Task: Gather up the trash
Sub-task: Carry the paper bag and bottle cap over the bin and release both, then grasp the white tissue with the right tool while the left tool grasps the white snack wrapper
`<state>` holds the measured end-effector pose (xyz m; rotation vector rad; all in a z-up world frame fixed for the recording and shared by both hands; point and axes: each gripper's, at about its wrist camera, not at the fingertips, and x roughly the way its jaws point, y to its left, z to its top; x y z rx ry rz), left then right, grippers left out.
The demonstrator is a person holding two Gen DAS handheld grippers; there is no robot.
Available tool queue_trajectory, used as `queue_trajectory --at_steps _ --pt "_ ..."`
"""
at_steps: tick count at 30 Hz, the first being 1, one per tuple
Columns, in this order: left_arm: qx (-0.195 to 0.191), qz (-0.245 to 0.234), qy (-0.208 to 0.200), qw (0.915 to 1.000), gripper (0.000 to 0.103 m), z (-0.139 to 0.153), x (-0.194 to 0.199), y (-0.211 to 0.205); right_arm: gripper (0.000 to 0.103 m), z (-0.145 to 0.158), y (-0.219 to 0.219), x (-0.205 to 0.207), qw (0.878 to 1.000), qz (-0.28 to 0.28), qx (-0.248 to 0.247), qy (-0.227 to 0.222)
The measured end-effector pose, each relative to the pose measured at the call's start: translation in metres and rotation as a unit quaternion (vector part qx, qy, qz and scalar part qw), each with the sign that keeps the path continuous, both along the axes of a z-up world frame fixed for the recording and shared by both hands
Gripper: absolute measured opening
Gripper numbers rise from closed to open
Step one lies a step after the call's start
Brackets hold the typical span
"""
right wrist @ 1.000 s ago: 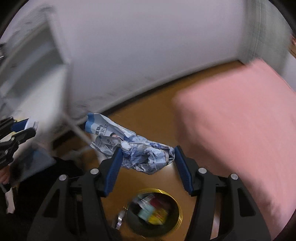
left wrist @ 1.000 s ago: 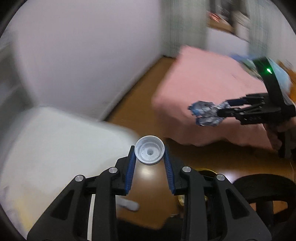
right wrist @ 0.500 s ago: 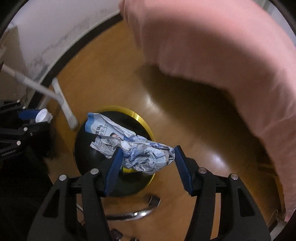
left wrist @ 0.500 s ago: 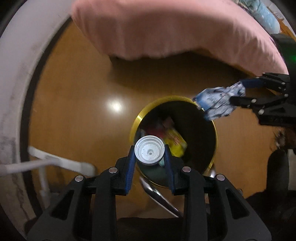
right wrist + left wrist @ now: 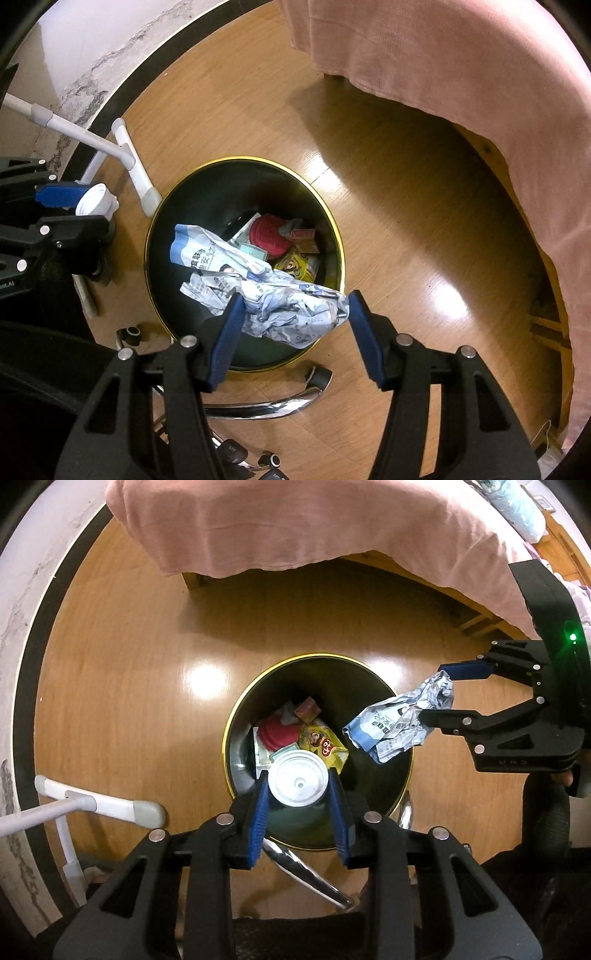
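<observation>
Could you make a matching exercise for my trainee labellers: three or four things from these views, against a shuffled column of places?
Things:
1. white plastic cap
2. crumpled blue-and-white printed paper
3. round red disc
4. pink bedspread

Places:
A. lying inside the black gold-rimmed bin
B. gripped by the left tool
C. draped over the wooden bed frame
D. gripped by the right tool

Pairs: 1-B, 2-D, 3-A, 4-C

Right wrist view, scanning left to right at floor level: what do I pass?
Left hand-held gripper with white cap → white pipe foot → gold-rimmed trash bin → bare wooden floor → pink bedcover.
</observation>
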<state>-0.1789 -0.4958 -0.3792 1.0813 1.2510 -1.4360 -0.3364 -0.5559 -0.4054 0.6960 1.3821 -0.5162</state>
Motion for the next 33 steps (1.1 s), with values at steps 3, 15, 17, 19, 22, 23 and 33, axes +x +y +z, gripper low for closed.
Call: queue_trajectory --at_steps 3,15,17,19,22,23,33 --pt "-0.002 0.008 -0.003 1.0 0.046 0.0 0.005 0.0 0.057 0.0 -0.002 0.001 1.0 0.004 0.0 0.001" --pt "-0.039 0.039 0.001 0.9985 0.056 0.018 0.017 0.001 0.069 0.004 0.006 0.007 1.0 0.02 0.007 -0.012" --pt "-0.048 0.047 -0.003 0.9977 0.065 0.023 0.019 0.002 0.083 0.005 0.007 0.009 1.0 0.02 0.008 -0.021" --pt "-0.059 0.056 -0.017 0.9966 0.073 0.029 0.021 0.003 0.084 0.007 0.008 0.011 0.999 0.022 0.005 -0.025" --pt "-0.074 0.062 -0.043 0.9944 0.074 0.041 0.026 0.006 0.084 0.013 0.005 0.012 0.999 0.023 -0.007 -0.025" --pt "-0.08 0.061 -0.055 0.9934 0.074 0.047 0.027 0.006 0.084 0.018 0.002 0.012 0.999 0.022 -0.015 -0.026" --pt "-0.242 0.044 -0.236 0.9403 0.086 0.205 0.034 0.04 0.084 0.146 -0.061 0.014 0.976 -0.013 -0.211 -0.042"
